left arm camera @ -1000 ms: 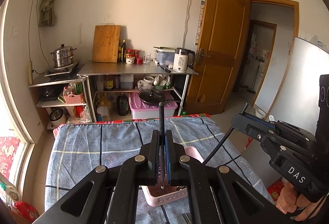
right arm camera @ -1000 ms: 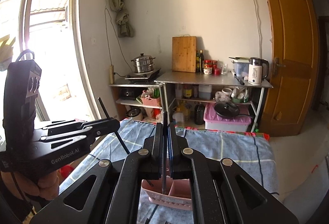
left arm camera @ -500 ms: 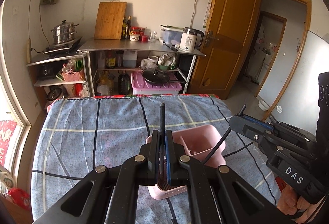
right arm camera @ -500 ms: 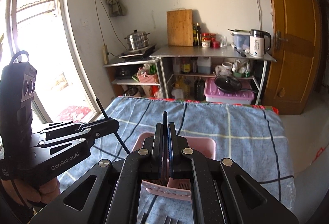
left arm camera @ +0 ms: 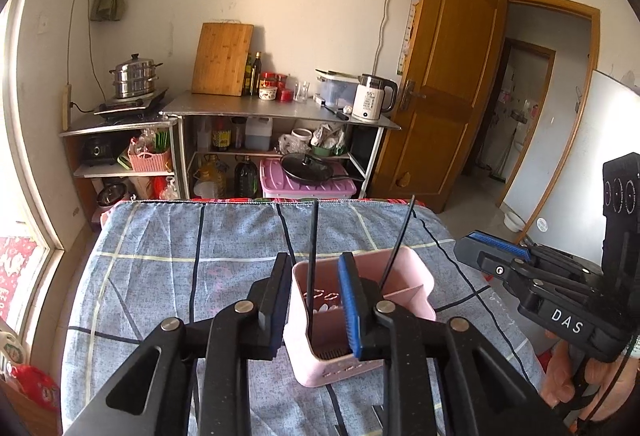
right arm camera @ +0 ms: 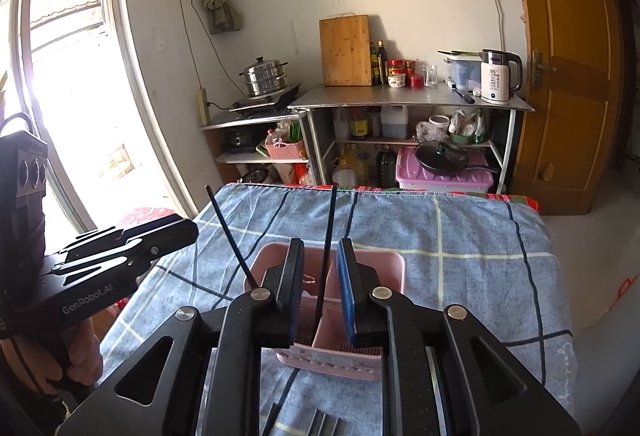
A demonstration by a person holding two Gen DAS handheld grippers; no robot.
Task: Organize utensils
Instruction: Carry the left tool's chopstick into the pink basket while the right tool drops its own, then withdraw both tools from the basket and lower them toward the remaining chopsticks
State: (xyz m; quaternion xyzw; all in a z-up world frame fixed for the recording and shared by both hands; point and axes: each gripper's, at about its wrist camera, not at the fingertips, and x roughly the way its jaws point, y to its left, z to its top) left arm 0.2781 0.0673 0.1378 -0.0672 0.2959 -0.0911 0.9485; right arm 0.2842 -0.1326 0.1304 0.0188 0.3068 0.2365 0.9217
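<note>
Your left hand-held gripper [left arm camera: 313,310] and right hand-held gripper [right arm camera: 320,300] hover over the pink utensil holder [left arm camera: 404,268] on the blue checked counter cloth [left arm camera: 180,236], jaws opening, pads clear of the utensils. One black utensil [left arm camera: 312,256] stands nearly upright between your left pads, handle up; the other black utensil [right arm camera: 326,252] stands likewise in the adjoining compartment, handle tipped slightly away.
</note>
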